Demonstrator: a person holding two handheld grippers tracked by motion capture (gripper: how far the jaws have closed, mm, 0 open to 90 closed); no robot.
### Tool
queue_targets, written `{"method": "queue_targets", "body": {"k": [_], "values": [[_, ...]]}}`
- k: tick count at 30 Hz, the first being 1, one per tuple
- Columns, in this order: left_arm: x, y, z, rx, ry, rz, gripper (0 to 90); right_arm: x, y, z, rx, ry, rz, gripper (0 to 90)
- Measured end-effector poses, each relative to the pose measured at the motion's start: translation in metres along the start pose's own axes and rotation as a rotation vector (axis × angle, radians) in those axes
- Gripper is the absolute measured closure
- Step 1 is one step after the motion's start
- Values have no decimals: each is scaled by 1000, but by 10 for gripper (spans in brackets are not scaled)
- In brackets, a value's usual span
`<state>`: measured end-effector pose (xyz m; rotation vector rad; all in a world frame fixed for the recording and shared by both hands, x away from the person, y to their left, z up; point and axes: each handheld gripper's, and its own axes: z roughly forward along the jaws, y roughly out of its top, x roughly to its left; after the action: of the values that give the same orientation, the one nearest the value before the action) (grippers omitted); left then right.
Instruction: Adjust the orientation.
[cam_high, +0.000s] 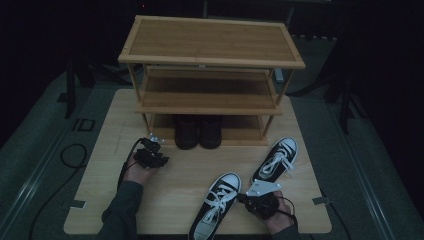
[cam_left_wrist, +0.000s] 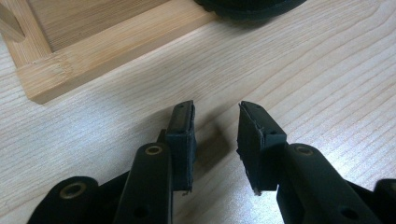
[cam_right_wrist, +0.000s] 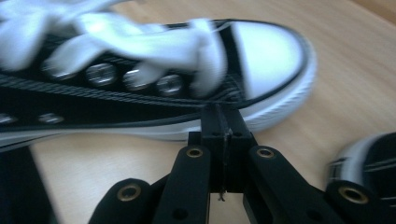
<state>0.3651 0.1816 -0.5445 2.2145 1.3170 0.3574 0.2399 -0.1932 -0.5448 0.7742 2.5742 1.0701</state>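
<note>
Right gripper (cam_right_wrist: 223, 122) jaws pressed together, apparently empty, beside near sneaker (cam_high: 216, 204). Left gripper (cam_left_wrist: 215, 122) held narrowly apart, empty, near shoe rack (cam_high: 210, 80) base corner.

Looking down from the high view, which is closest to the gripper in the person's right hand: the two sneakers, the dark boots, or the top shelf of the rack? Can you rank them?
From the right gripper:
1. Near sneaker, just to its left, by the table's front edge.
2. Far sneaker, just beyond it, toward the right; these two are nearly level, so this order is a close call.
3. Boots, on the rack's bottom shelf, farther back and left.
4. Top shelf, farthest, at the back.
</note>
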Motion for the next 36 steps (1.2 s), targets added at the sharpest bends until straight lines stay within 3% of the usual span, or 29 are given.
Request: {"method": "queue_targets", "body": {"k": [6, 14, 25, 36], "values": [[-1, 0, 0, 3, -1, 3, 667, 14, -3, 0, 13, 20, -17, 900], [-1, -1, 2, 4, -2, 1, 667, 14, -4, 0, 17, 27, -1, 900], [-4, 0, 7, 6, -11, 1, 667, 1, 7, 14, 1, 10, 41, 900], [-5, 1, 7, 2, -14, 4, 667, -8, 24, 30, 15, 16, 36, 900]]}}
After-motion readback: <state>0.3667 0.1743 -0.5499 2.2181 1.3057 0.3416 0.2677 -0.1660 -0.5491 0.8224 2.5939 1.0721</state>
